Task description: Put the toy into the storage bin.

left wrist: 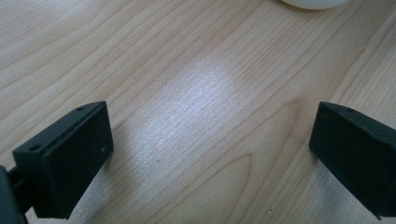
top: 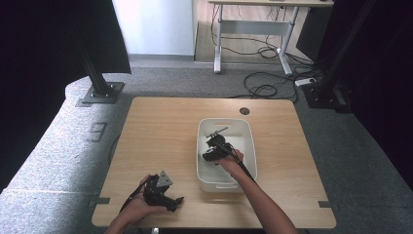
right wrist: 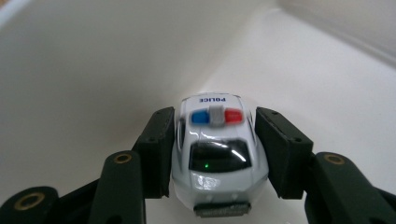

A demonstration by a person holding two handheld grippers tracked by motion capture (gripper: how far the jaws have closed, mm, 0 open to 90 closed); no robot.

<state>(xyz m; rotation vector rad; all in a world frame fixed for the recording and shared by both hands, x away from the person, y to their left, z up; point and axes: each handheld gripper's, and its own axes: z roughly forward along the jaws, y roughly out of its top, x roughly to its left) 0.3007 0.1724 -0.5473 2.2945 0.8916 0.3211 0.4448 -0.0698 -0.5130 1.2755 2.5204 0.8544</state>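
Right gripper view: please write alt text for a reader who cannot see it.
The right gripper holds a white toy police car between its two black jaws, inside a white bin. The car's roof has a blue and red light bar.

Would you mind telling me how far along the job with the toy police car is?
In hand: the right gripper grips the toy police car inside the white bin. The left gripper is open over bare table. Whether the car is arriving or leaving, I cannot tell.

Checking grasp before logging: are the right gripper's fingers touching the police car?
Touching. The right gripper view shows both fingers pressed flat against the sides of the police car inside the white bin, with no gap on either side.
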